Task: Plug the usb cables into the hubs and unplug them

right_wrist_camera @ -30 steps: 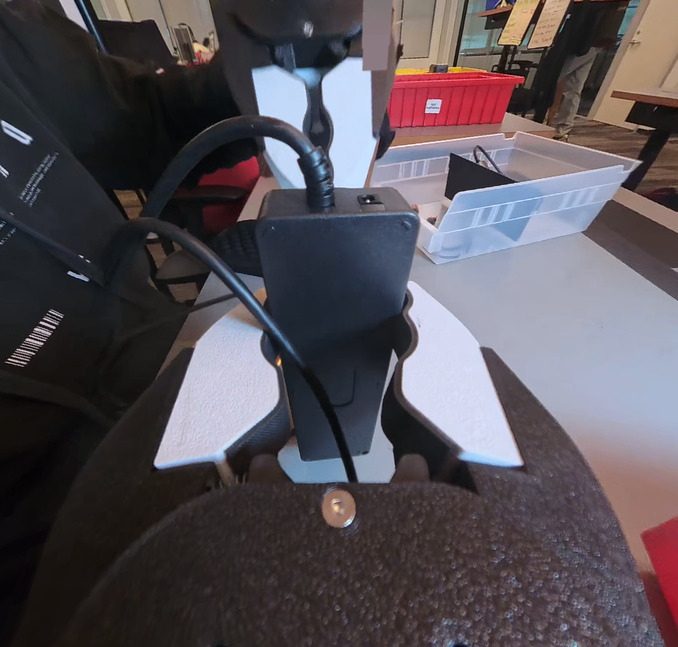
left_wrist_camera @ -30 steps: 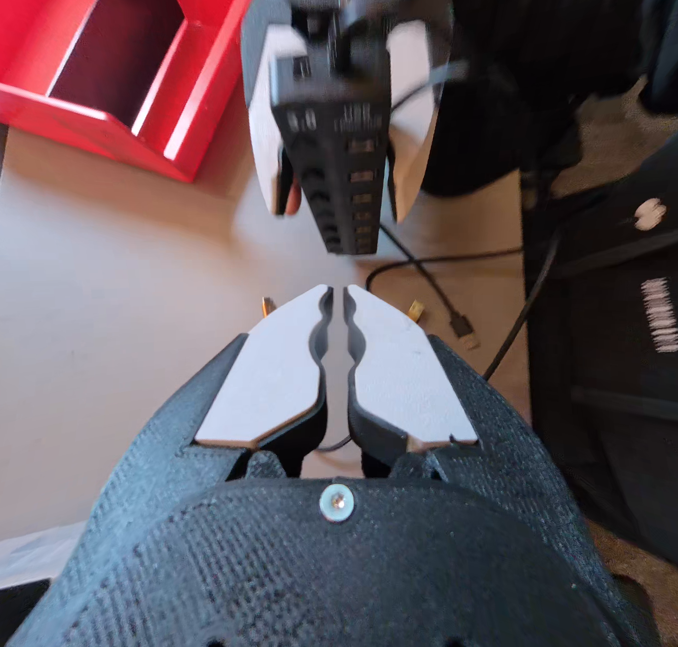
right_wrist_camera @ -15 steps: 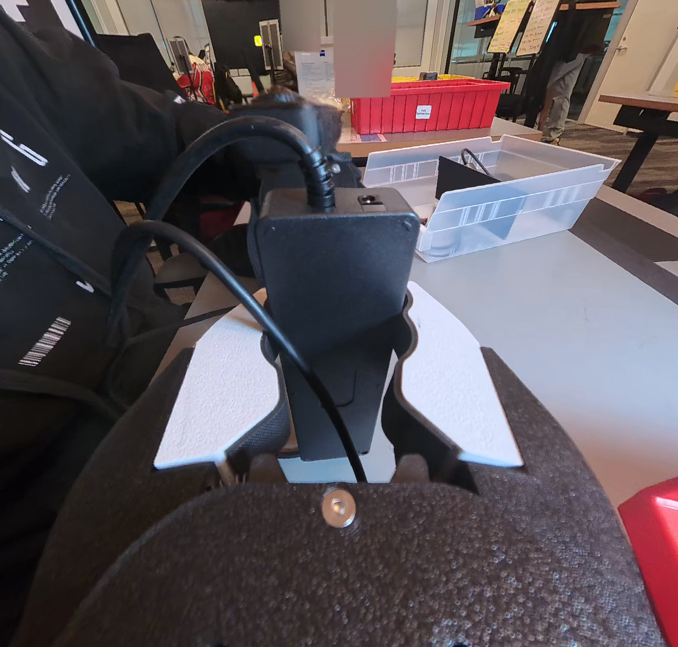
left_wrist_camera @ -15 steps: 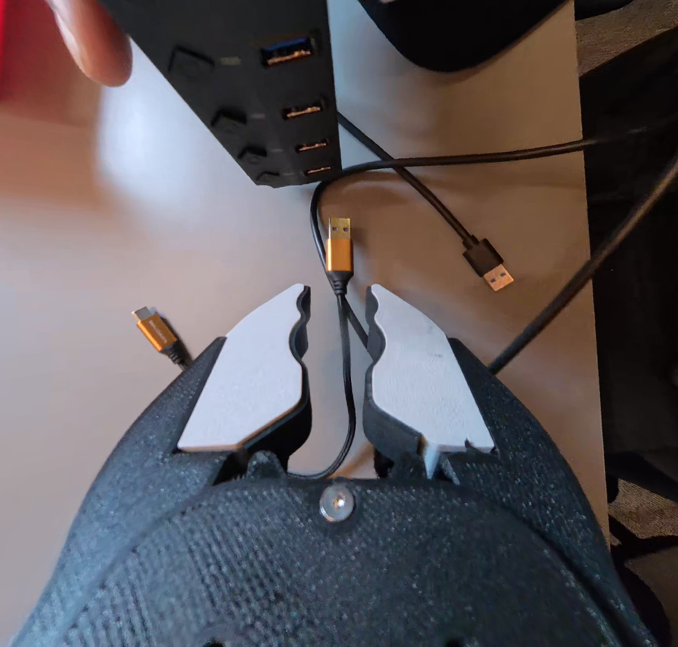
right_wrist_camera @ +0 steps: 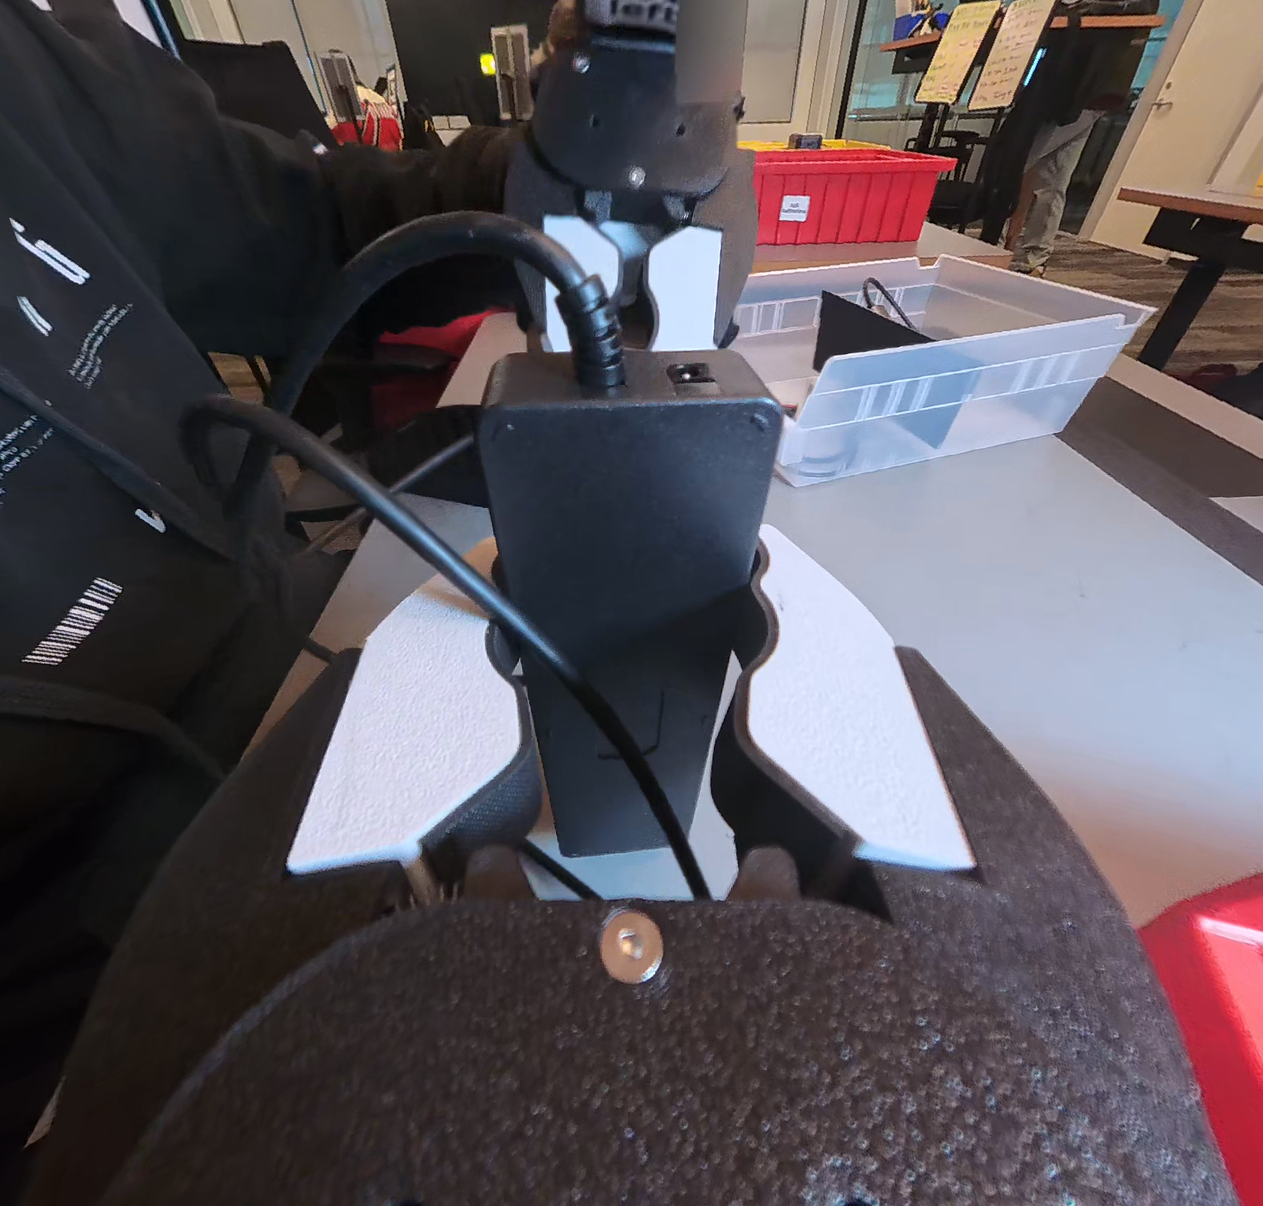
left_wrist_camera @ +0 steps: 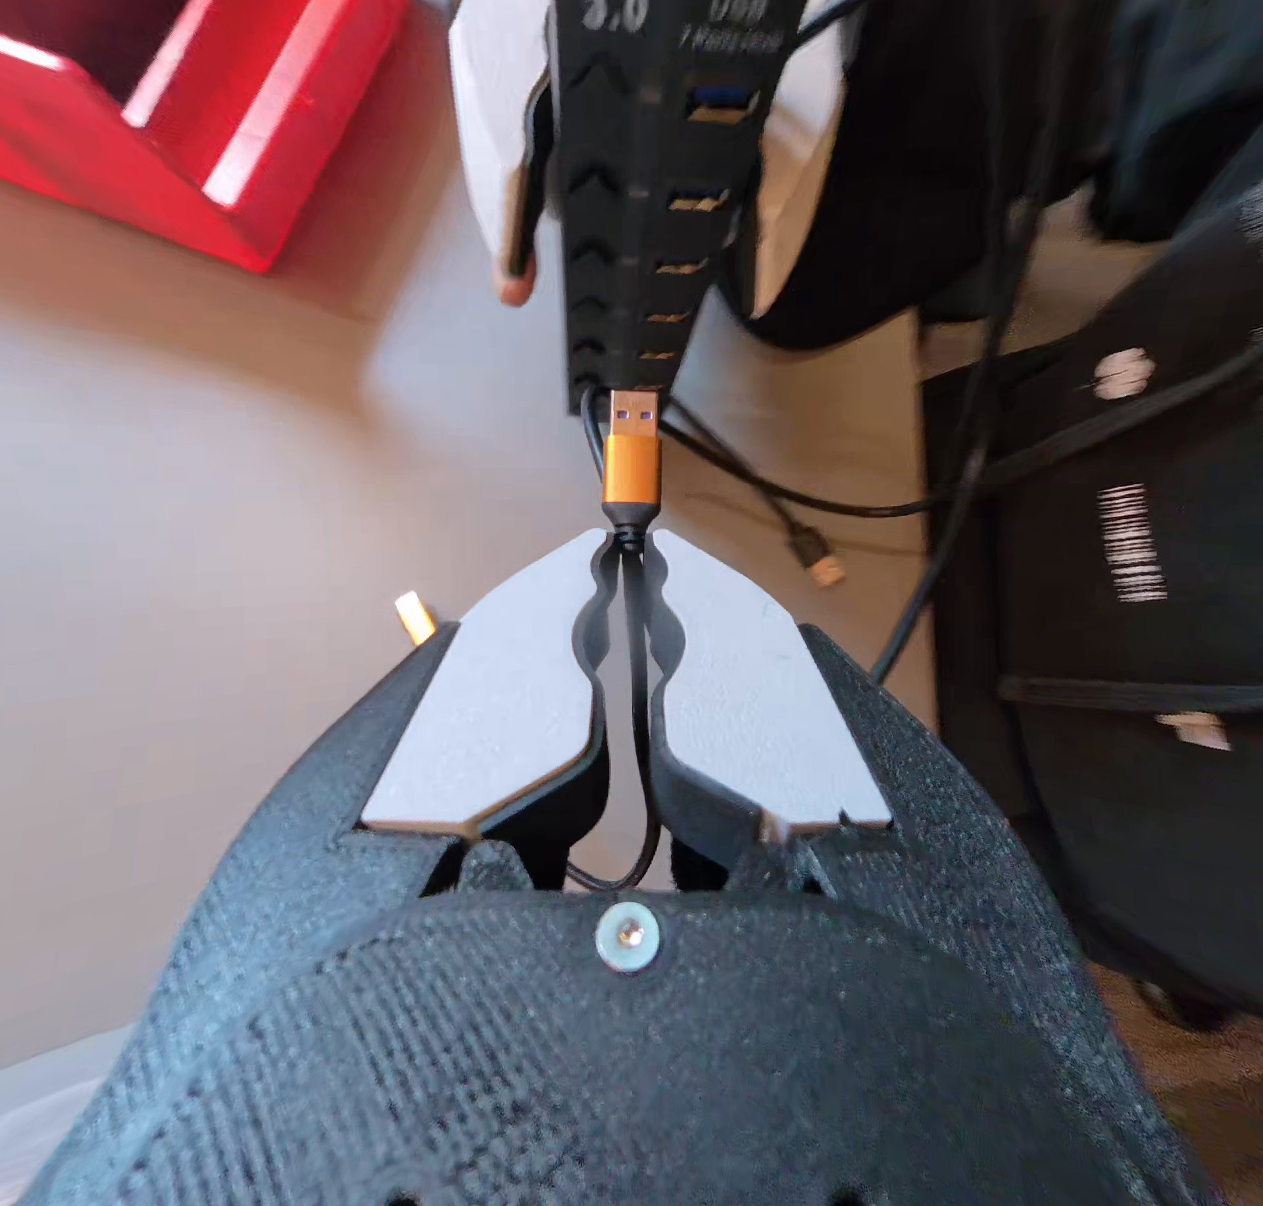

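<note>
Your left gripper (left_wrist_camera: 627, 541) pinches the thin black cable (left_wrist_camera: 641, 681) just behind its orange-sleeved USB plug (left_wrist_camera: 633, 462); the plug points straight ahead at the lowest ports of the long black multi-port USB hub (left_wrist_camera: 656, 216), just short of them. Only your right wrist view shows the hub's plain back (right_wrist_camera: 625, 558), its thick cord, and your right gripper (right_wrist_camera: 625, 561) clamped on its sides, long axis upward above the grey desk (right_wrist_camera: 991, 626). The red bin (left_wrist_camera: 171, 100) sits toward the desk's far left corner.
</note>
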`<state>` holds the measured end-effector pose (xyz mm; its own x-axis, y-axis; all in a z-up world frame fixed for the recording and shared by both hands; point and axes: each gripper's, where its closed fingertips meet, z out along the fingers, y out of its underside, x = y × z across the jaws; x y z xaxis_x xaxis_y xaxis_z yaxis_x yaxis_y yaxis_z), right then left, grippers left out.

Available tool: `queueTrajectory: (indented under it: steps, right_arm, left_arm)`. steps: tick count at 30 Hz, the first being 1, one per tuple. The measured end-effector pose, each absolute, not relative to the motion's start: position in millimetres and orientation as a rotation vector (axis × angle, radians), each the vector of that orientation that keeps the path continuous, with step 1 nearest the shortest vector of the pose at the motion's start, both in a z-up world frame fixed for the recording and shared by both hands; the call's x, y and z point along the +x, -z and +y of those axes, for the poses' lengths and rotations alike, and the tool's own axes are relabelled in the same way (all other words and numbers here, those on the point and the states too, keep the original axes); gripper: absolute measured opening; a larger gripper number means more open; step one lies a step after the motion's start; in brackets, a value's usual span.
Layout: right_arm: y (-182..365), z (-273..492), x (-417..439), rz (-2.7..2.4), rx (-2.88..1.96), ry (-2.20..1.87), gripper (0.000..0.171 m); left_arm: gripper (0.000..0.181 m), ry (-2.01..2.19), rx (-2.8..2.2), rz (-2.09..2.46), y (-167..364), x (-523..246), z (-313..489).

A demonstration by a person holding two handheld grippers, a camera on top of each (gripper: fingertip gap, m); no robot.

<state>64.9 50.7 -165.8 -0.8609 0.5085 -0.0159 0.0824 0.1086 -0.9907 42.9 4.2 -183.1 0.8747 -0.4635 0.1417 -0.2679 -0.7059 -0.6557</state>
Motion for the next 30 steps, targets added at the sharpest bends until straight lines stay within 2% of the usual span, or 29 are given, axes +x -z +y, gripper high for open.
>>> queueTrajectory:
  steps: [4, 7, 10, 22, 30]
  right_arm:
    - [167, 45, 67, -2.084, -0.564, -1.807, 0.062]
    - [168, 43, 68, -2.093, -0.562, -1.813, 0.062]
    - [169, 43, 67, -2.1, -0.568, -1.82, 0.062]
    - [166, 41, 79, -2.139, -0.505, -1.878, 0.062]
    - [138, 60, 99, -2.076, -0.415, -1.914, 0.061]
  left_arm:
    - [0.007, 0.692, -2.265, 0.379, 158, 53, 2]
    - [0.007, 0.949, -1.959, 0.249, 120, 57, 6]
    - [0.008, 1.027, -1.745, 0.126, 100, 42, 7]
    - [0.007, 0.754, -1.409, -0.165, 71, -50, -16]
    - [0.007, 0.534, -1.101, -0.419, 49, -148, -85]
